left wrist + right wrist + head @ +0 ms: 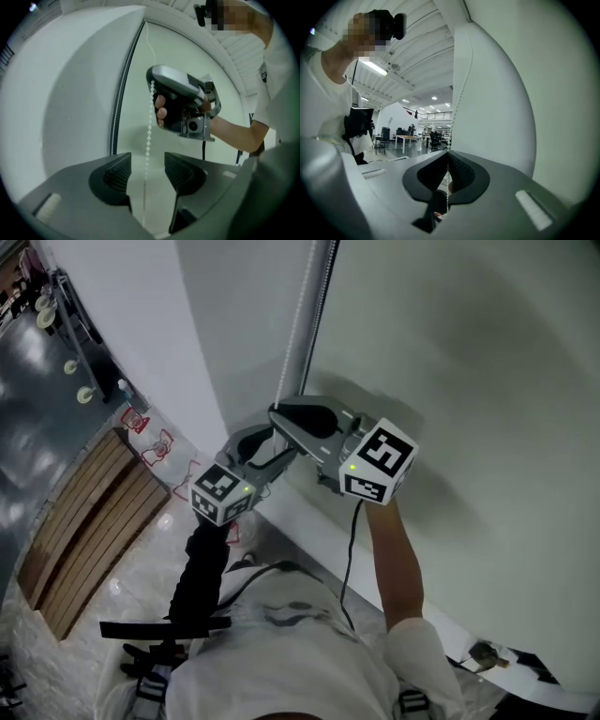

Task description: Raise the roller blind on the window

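Currently we are clamping the right gripper (448, 158) on the vertical bead chain (458, 110) mid-frame; the left gripper (146, 168), lower, is straddling it open.

Sporting a white short-sleeved shirt (281, 643). Same look on the left gripper (147, 165) and right gripper (448, 160): smooth grey plastic shells, chunky and rounded, with black ribbed pads (116, 177) inside. Topped with a cube (380, 463) of black-and-white square markers, tiny green light (352, 467) included. Thin black cable (349, 549) dangling off the right one.
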